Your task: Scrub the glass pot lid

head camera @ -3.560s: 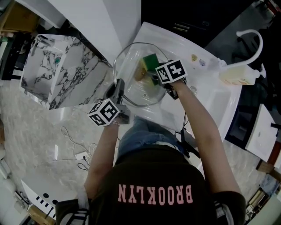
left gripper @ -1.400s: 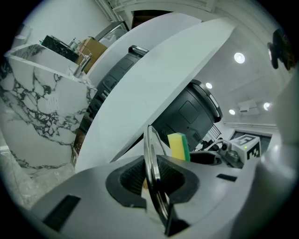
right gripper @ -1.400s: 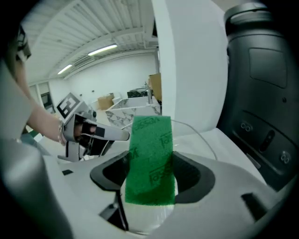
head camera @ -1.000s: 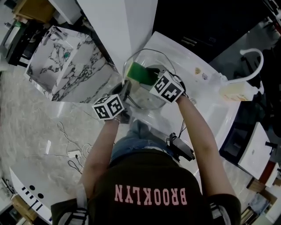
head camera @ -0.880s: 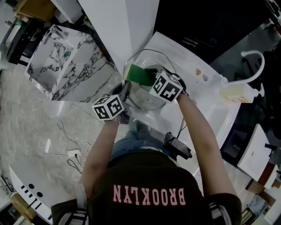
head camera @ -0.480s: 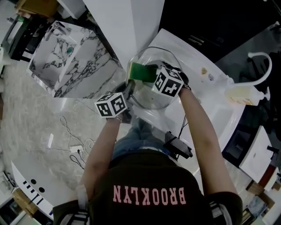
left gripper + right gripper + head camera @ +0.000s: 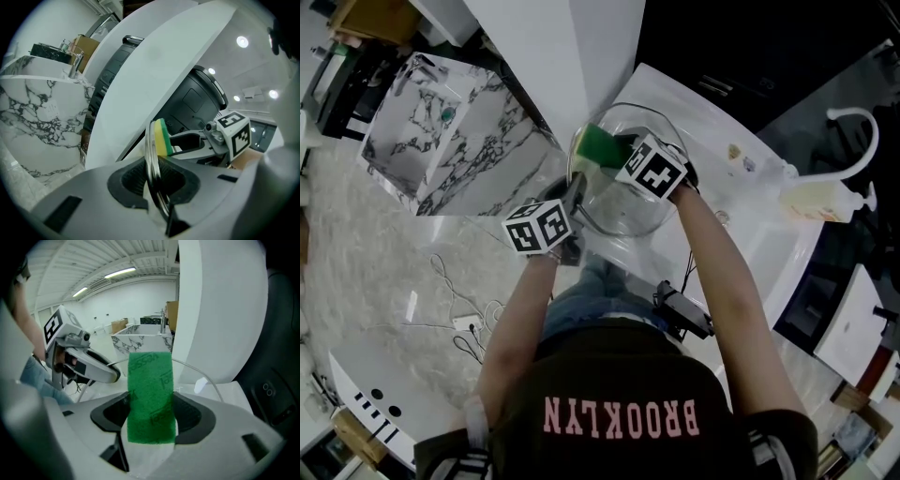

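Far left, a marble-patterned block [image 7: 441, 131] stands on the floor, apart from the action. Moving in, my left tongs [image 7: 154, 185] are clamped tight on the metal rim of the glass pot lid [image 7: 623, 206]; in the left gripper view the rim runs edge-on between the two dark pads, so the lid is held up on its edge over the near end of the white worktop [image 7: 750, 244]. Across the glass comes the sponge [image 7: 151, 394], green scouring face toward the right gripper view, its yellow foam layer visible from the left gripper view, and that view has it pressed against the lid near the upper rim. My right tongs [image 7: 151, 420] are closed on the sponge's lower part, both pads squeezing its sides. There is lettering stamped into the green face, but it is too faint for me to read. Further right on the worktop, well apart from the lid, a clear bottle [image 7: 820, 199] lies holding pale yellowish liquid, with a white curved spout [image 7: 853, 127] arching just behind it. At the bottom of the head view, the dark shirt [image 7: 622, 375] reads "BROOKLYN" in pink capitals, upside down from this angle.
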A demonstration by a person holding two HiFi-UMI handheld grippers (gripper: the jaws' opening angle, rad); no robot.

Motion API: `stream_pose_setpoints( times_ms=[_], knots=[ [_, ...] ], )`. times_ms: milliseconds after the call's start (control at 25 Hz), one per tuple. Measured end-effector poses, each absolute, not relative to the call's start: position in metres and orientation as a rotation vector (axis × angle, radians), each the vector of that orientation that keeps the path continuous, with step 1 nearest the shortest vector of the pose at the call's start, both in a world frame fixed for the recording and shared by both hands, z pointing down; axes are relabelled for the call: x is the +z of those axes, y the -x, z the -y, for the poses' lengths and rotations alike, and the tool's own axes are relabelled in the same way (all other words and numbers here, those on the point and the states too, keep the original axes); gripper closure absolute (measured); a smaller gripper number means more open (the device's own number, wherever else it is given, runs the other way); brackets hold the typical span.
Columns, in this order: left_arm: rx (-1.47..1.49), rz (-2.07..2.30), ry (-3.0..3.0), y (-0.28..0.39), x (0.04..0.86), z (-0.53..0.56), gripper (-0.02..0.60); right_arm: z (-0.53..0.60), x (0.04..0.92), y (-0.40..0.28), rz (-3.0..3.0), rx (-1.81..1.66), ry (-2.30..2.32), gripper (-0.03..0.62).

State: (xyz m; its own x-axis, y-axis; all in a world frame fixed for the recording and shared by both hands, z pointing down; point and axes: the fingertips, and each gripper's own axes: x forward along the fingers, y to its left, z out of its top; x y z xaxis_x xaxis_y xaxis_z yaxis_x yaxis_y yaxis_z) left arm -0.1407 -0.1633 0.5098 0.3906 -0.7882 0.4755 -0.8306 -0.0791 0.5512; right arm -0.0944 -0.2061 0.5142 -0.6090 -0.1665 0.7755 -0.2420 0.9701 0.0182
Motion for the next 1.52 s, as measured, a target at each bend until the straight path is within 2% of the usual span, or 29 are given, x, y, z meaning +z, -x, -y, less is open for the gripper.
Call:
stream_pose_setpoints(
  times_ms=[400, 640, 1080, 1520],
  knots=[
    [0.056, 1.418, -1.858, 0.142, 0.507, 0.168, 0.543, 0.233, 0.518, 0.075, 2.207, 0.436, -0.569, 0.315],
    [0.06, 1.416, -1.866, 0.141, 0.507, 0.166, 0.541, 0.254, 0.524, 0.052, 2.195, 0.763, -0.781, 0.315],
    [0.047, 1.46, -1.851, 0.141, 0.503, 0.17, 0.543, 0.262, 0.532, 0.028, 2.106, 1.014, -0.986, 0.315],
    [0.049, 1.465, -1.854, 0.142, 0.503, 0.172, 0.543, 0.257, 0.556, -0.037, 1.979, 1.259, -1.114, 0.315]
  ],
)
